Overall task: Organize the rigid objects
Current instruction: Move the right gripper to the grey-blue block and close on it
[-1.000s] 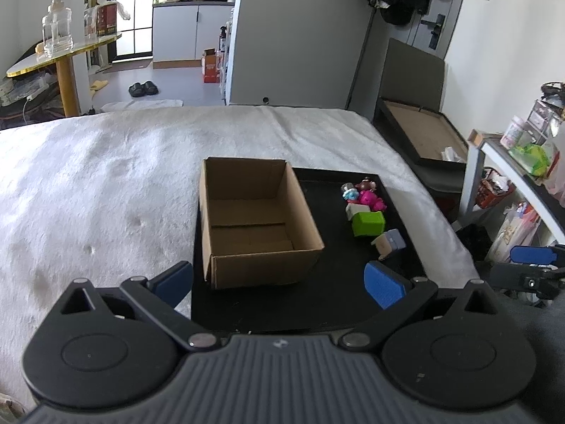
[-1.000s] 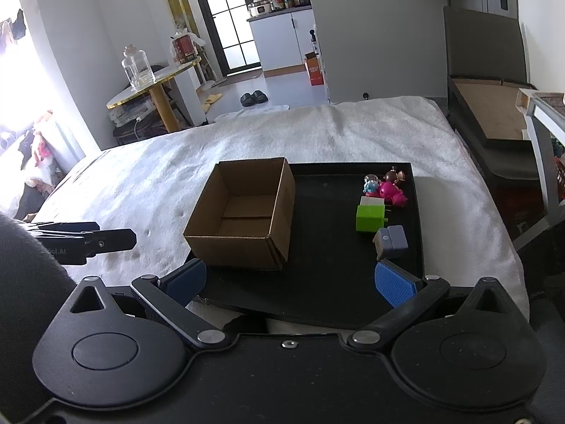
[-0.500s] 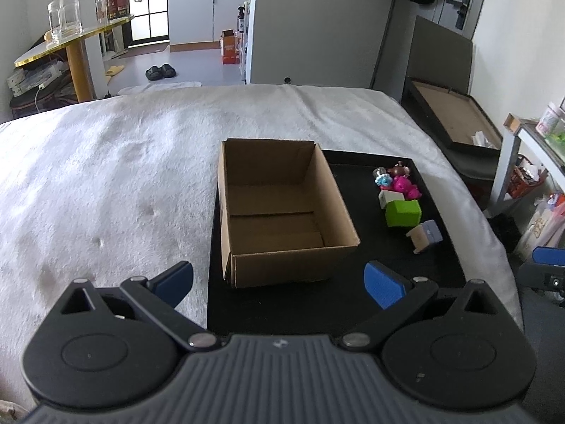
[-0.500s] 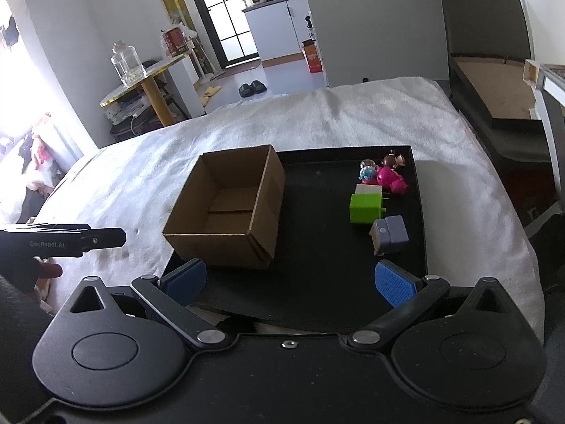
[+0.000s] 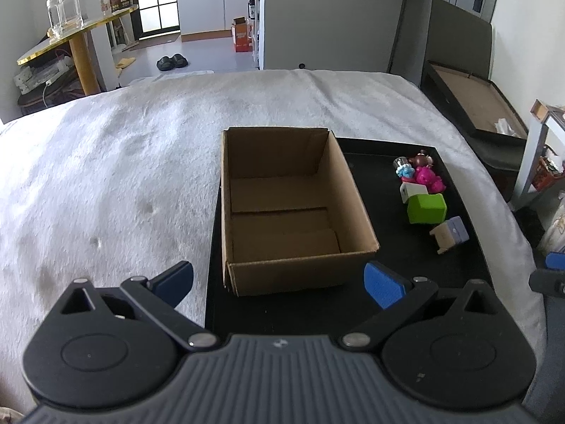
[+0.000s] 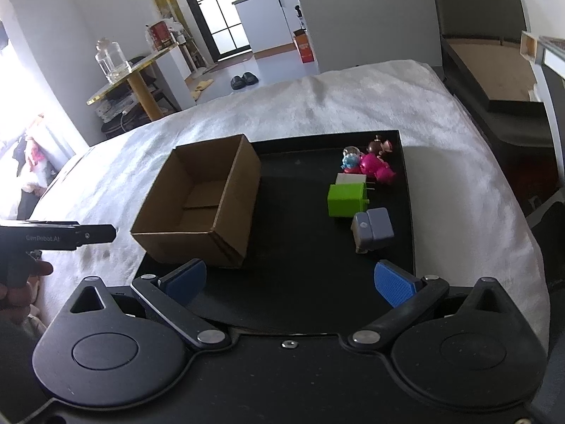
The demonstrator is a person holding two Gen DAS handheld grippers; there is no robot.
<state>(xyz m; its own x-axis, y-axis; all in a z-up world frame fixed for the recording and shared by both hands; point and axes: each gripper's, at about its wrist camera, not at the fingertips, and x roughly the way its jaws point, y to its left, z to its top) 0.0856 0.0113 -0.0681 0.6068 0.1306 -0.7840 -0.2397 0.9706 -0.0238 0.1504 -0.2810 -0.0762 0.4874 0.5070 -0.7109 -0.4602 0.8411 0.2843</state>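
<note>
A white fleecy blanket (image 5: 106, 183) is seen spread over the bed ahead of both sets of fingers, and bare stretches of it are left to the left of the left gripper's fingers and beyond the far edge of the tray. A black tray (image 6: 300, 247) is laid on the blanket, its near edge just ahead of the fingertips in both views.

An open cardboard box (image 5: 286, 212) is set on the tray's left part, its left wall running along the tray's left edge; its near wall is seen directly between and just beyond the left gripper (image 5: 279, 279) fingers, and nothing is seen inside it. A bare black strip of tray is left between the box's right wall and the small things.

The small things are clustered along the tray's right edge, ahead of and slightly inside the right finger of the right gripper (image 6: 289, 282). A green block (image 6: 346, 199) is found in the middle of the cluster, with a grey block (image 6: 374, 228) just nearer, a white block (image 6: 349, 178) touching its far side, then a pink figure (image 6: 376, 168), and furthest a brown figure (image 6: 379, 146) and a small blue figure (image 6: 349, 159).

Both sets of fingers are spread wide, with nothing held between them.
</note>
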